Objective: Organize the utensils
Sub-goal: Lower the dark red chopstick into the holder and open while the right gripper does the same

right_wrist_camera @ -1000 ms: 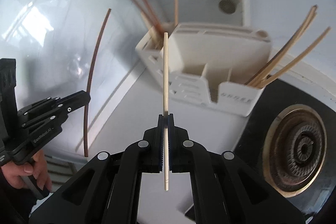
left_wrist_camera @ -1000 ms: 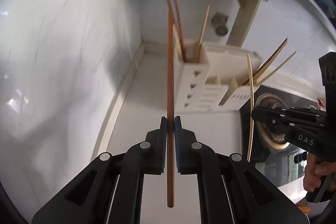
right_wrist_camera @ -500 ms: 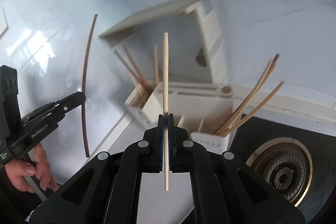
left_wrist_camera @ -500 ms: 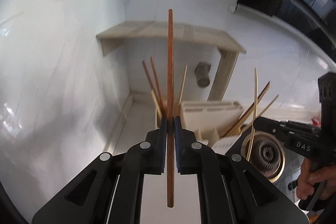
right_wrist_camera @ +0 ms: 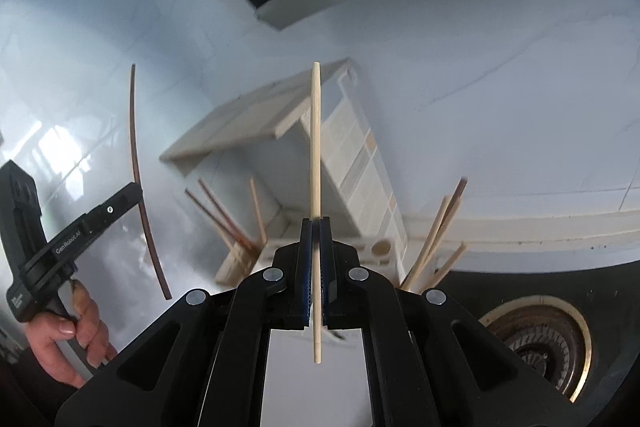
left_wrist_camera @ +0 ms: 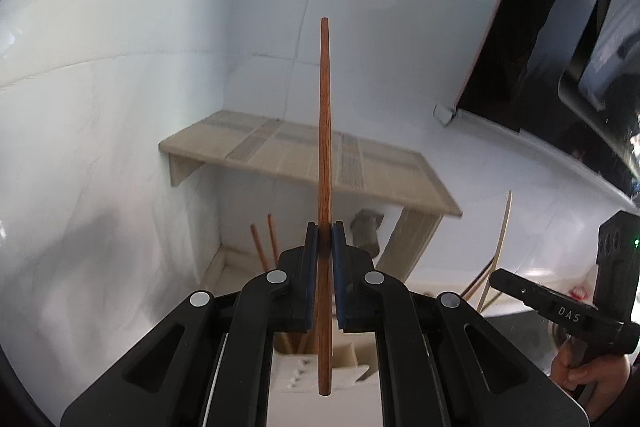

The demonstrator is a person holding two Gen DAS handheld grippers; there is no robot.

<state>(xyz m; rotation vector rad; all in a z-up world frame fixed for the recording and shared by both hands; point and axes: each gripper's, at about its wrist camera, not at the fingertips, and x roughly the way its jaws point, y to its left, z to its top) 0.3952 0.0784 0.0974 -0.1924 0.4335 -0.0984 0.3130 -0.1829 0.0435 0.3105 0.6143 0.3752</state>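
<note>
Reddish-brown chopstick [left_wrist_camera: 324, 187] stands upright, clamped in the left tool [left_wrist_camera: 325, 281]; the right tool [right_wrist_camera: 316, 275] pinches a pale bamboo chopstick [right_wrist_camera: 316, 163] likewise, both above the cream utensil holder [left_wrist_camera: 352, 359].

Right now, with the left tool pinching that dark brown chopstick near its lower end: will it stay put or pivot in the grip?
The dark brown chopstick looks stiff: it stands straight above the left tool. Probably light, being so thin. Most of its length sits above the pads, and it tapers, so it could pivot or slip if bumped.
</note>
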